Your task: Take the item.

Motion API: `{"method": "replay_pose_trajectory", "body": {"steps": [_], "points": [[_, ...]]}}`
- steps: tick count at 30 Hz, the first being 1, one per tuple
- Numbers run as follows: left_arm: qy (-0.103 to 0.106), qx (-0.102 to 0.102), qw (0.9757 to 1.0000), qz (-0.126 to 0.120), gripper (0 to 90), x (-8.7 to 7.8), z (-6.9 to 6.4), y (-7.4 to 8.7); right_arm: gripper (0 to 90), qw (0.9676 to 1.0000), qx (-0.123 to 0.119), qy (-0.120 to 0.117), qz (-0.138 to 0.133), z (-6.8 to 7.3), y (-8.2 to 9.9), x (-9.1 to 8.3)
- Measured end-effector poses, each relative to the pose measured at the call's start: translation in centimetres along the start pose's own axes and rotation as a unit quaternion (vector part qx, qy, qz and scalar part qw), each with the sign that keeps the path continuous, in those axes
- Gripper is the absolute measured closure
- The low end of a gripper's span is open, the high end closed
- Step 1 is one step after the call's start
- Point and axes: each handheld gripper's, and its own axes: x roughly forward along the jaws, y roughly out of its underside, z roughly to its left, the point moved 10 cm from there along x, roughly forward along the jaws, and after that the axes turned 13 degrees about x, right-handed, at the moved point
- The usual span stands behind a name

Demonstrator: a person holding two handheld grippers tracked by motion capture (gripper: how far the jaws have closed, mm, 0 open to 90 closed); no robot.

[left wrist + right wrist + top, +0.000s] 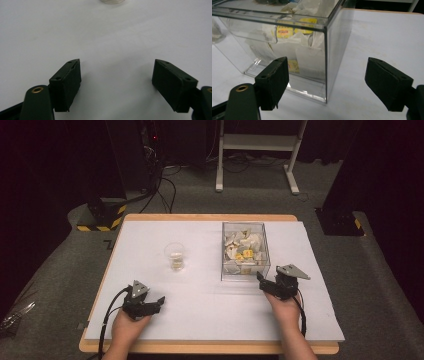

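We see the left gripper (161,301) low on the white table sheet (200,295), near the front left, held in the person's left hand (127,327). In the left gripper view its two black pads (67,82) stand wide apart with nothing between them, just bare sheet below. The clear cup (175,256) sits well ahead of it, mid-table, with something pale inside; its base peeks in at the top of the left gripper view (112,1).

We see the right gripper (260,281) at the near right corner of the clear plastic box (245,251), very close to it; we cannot tell if it touches. In the right gripper view its pads (273,81) are apart, empty, with the box corner edge (326,62) straight ahead between them. The box holds white and yellow tea-bag packets (294,30). The right hand (285,307) rests on the sheet behind it.
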Motion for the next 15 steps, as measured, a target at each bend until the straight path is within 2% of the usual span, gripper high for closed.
{"method": "replay_pose_trajectory", "body": {"steps": [3, 8, 13, 15], "points": [[0.002, -0.002, 1.0000, -0.001, 23.8, 0.0, 0.0, 0.0, 22.6, 1.0000, 0.000, -0.001, 0.001, -0.5, 0.5, -1.1], [0.004, -0.005, 1.0000, 0.000, 23.6, 0.0, 0.0, 0.0, 24.5, 0.9999, -0.001, 0.011, 0.014, -2.2, 1.7, -2.8], [-0.004, 0.000, 1.0000, 0.002, 22.5, 0.0, 0.0, 0.0, 23.9, 0.9991, 0.005, 0.032, 0.028, -4.0, 3.1, -4.5], [-0.006, 0.000, 1.0000, 0.001, 22.5, 0.0, 0.0, 0.0, 22.6, 0.9986, 0.000, 0.042, 0.033, -4.6, 3.7, -5.0]]}}
